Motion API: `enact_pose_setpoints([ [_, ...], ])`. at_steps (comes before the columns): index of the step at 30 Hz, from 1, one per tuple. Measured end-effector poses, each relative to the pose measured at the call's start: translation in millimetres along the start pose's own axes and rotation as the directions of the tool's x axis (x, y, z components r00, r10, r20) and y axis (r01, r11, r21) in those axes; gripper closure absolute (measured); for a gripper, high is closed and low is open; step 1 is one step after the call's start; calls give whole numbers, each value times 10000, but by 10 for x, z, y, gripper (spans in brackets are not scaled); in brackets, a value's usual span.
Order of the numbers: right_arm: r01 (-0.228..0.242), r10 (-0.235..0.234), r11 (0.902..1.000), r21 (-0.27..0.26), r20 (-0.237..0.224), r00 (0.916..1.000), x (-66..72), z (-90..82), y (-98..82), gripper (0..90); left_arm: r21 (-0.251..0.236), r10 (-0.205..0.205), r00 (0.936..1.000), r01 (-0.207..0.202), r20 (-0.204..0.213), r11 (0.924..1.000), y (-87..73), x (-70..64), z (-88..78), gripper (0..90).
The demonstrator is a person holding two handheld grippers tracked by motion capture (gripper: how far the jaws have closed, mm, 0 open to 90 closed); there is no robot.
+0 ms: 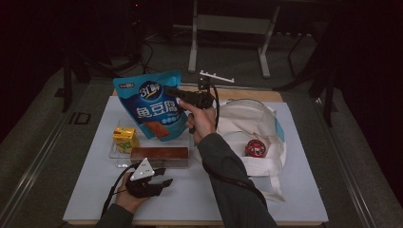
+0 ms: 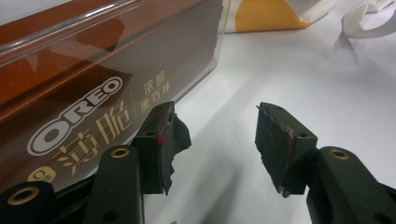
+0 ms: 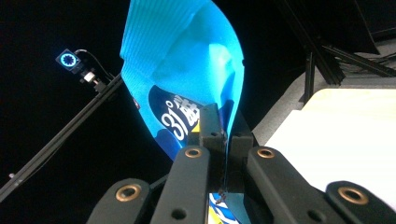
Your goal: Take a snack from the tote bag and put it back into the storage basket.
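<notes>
A blue snack pouch [image 1: 153, 104] with white lettering hangs upright over the clear tray [image 1: 119, 153]. My right gripper [image 1: 175, 92] is shut on the pouch's right edge; in the right gripper view the jaws pinch the thin blue pouch [image 3: 187, 70]. My left gripper [image 1: 164, 176] rests low near the table's front, open with nothing between its fingers [image 2: 275, 144]. Beside it lies the brown Oreo box [image 2: 84, 88], also seen in the tray as a brown box [image 1: 159, 153]. A yellow carton [image 1: 124, 137] stands at the tray's left.
A white cloth tote bag [image 1: 252, 137] lies open on the right of the white table [image 1: 294, 190], with a red round tin [image 1: 255, 148] inside. A metal stand [image 1: 228, 28] is behind the table. Dark floor surrounds it.
</notes>
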State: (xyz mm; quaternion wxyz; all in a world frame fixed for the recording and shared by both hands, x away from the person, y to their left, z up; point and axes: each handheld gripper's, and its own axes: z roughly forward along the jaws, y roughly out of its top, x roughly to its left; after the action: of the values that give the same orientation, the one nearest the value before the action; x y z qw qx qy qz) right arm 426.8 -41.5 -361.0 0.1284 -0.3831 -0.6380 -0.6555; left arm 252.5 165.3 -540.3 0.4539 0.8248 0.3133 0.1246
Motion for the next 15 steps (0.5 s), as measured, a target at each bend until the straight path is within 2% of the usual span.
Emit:
enact_pose_setpoints([
  [7, 129, -133, 9999, 85, 447, 9989, -44, 82, -56, 895, 10, 59, 10000, -59, 1, 10000, 0, 0, -3, 482],
  [11, 124, -131, 9999, 120, 558, 9984, -101, 122, -91, 894, -5, 34, 10000, -34, 20, 10000, -1, -1, -2, 482],
  [15, 211, -217, 9997, 97, 630, 9978, -96, 164, -111, 894, -6, 31, 10000, -31, 24, 10000, -1, 0, -3, 482],
])
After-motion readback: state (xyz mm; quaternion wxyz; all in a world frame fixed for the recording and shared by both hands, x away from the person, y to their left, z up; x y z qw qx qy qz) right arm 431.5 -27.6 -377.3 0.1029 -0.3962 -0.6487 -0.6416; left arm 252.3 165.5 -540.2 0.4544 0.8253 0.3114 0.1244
